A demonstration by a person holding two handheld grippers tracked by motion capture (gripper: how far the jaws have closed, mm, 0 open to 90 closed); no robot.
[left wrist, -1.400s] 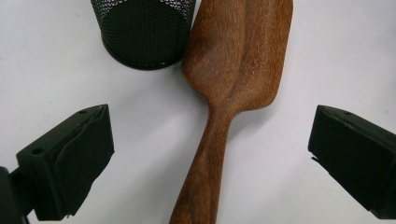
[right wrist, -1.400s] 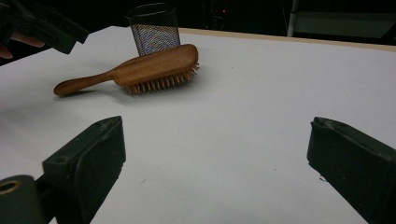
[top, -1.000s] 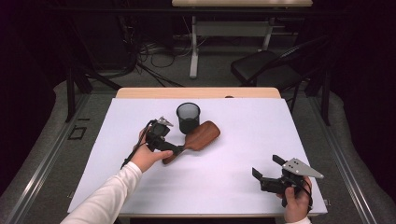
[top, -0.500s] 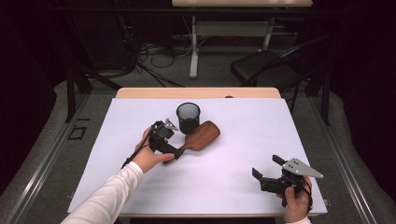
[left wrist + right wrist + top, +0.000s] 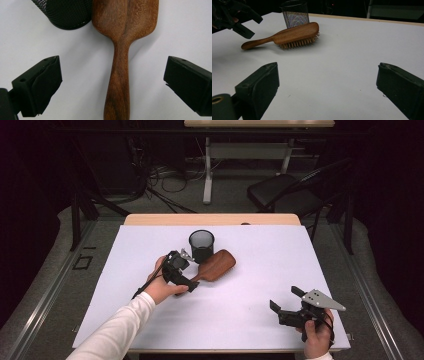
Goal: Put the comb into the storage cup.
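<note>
A wooden hairbrush (image 5: 216,265) lies bristles down on the white table (image 5: 250,320), its head touching a black mesh cup (image 5: 201,245). My left gripper (image 5: 191,271) hovers over the brush handle (image 5: 119,82), open, with one jaw on either side and neither touching it. The cup (image 5: 66,12) sits at the upper left of the left gripper view. My right gripper (image 5: 285,298) rests near the table's front right corner, open and holding nothing. In the right gripper view its jaws (image 5: 327,67) face the hairbrush (image 5: 294,33), the cup (image 5: 294,13) and the left gripper (image 5: 234,17).
A wooden strip (image 5: 210,219) runs along the table's far edge. Beyond it stand a black chair (image 5: 285,195) and a desk frame with cables on the floor. White tabletop lies bare between the two grippers.
My left gripper has shifted slightly right and lowered over the brush handle, which now lies between its jaws. The brush, the cup and my right gripper have stayed put.
</note>
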